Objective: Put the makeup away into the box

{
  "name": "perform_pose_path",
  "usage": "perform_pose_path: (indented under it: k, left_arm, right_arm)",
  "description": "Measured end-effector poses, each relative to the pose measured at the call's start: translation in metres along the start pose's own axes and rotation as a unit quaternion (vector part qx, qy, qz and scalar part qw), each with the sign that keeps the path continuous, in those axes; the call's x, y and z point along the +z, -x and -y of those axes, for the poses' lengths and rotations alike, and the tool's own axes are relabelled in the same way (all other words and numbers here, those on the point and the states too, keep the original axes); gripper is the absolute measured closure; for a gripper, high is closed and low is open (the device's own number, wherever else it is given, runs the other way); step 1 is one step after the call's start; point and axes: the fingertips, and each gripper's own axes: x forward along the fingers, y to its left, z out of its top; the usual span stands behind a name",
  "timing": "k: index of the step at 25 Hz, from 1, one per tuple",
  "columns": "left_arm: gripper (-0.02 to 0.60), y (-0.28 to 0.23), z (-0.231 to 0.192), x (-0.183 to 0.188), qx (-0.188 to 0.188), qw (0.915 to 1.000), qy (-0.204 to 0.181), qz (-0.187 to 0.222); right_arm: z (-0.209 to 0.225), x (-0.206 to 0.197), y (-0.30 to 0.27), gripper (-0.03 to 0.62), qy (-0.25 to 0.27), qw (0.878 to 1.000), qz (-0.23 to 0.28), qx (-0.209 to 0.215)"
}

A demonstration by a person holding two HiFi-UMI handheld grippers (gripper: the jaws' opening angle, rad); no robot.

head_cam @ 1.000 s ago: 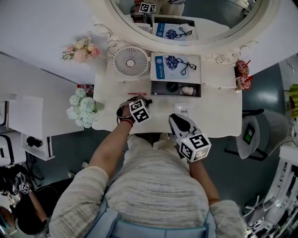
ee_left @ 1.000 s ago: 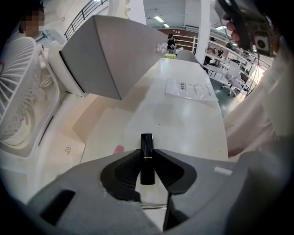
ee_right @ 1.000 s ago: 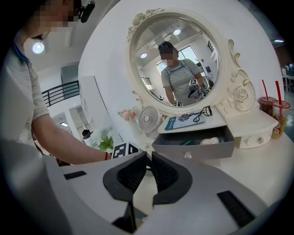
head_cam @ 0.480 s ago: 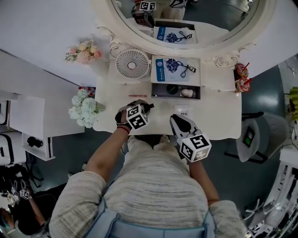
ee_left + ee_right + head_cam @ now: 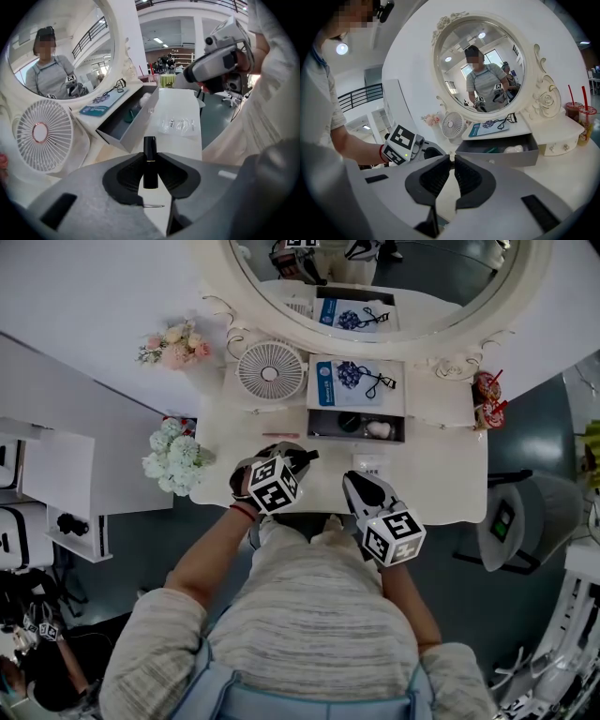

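On the table (image 5: 441, 474), the box (image 5: 356, 439) stands open below the mirror (image 5: 450, 277). The left gripper (image 5: 307, 457) hangs before it, jaws clamped on a black lipstick (image 5: 149, 152). The right gripper (image 5: 452, 159) has its jaws together, empty.

No legible text or labels

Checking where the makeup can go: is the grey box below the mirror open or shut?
Open. The grey box stands pulled forward with its top uncovered, and a white item shows lying inside it.
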Motion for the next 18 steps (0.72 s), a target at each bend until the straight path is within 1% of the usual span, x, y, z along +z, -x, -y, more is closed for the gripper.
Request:
perform_pose_path:
  k: [5,18]
  left_arm:
    - [0.482,0.014,-0.003,0.017,0.007,0.9997,0.005,0.021]
    - [0.482,0.031,-0.019,0.061,0.018,0.9985,-0.015,0.05]
  right_arm:
    - [-0.001,0.0,0.001,0.583,0.002,1.0,0.001,0.001]
    - [0.002,0.003,0.005,0.583,0.003,1.0,0.006,-0.005]
